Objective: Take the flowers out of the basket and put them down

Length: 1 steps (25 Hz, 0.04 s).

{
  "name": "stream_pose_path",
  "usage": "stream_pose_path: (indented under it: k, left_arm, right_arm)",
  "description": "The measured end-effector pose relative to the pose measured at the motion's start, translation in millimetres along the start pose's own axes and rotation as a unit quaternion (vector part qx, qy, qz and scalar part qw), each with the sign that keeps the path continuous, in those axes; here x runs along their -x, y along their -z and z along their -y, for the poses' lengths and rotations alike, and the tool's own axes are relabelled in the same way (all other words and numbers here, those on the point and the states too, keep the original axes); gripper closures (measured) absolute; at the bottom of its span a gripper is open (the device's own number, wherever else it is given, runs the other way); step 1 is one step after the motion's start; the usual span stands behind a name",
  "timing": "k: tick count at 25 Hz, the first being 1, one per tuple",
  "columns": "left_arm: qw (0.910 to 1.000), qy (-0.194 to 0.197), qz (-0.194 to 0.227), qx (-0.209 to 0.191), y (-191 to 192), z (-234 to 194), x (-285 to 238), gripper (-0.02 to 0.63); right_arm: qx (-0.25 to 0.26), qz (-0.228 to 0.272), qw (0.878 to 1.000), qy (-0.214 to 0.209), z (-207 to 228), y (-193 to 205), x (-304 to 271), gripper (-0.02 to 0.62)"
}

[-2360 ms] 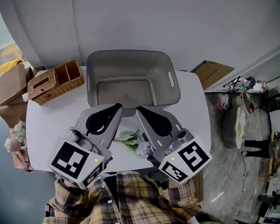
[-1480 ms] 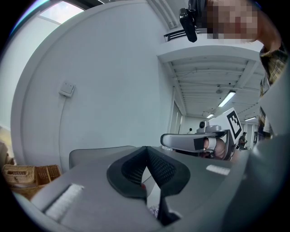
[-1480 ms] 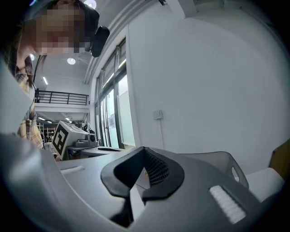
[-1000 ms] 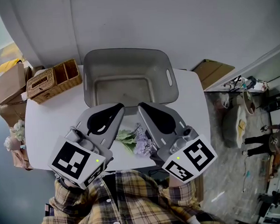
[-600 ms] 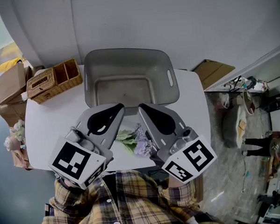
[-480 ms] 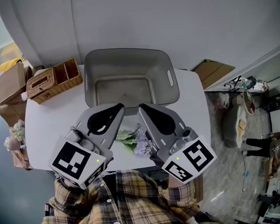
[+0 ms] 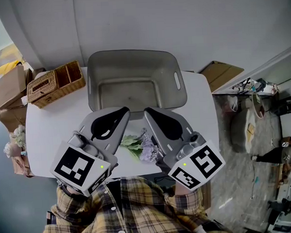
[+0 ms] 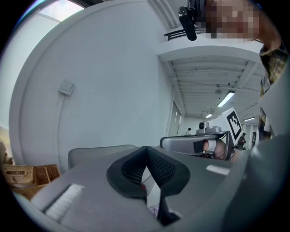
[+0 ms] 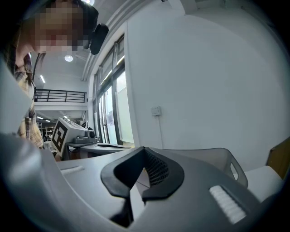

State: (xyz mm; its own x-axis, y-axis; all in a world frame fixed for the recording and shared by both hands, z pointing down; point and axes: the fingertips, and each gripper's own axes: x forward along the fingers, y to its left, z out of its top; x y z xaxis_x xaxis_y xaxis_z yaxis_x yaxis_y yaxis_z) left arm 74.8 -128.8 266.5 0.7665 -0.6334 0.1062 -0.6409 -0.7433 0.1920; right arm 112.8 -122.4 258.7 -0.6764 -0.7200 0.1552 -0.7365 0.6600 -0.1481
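Only the right gripper (image 7: 148, 111) has been shifted outward, so more of the flowers (image 7: 143, 148) is uncovered. It and the left gripper (image 7: 124, 111) are clenched on nothing. The flowers are left on the table (image 7: 53, 128), behind and between the fingertips, outside the empty basket (image 7: 179, 85) ahead; the task is judged done.

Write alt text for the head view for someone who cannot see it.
Lilac artificial flowers with green leaves lie on a white table between the left gripper and right gripper, in front of an empty grey plastic basket.
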Motion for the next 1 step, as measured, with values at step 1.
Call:
stream_pose_path:
  k: [1]
  left_arm:
    - [1.0000, 0.000, 0.000, 0.000, -0.1, -0.4, -0.1, 0.594]
  right_arm:
    - [0.000, 0.000, 1.000, 0.000, 0.1, -0.1, -0.4, 0.591]
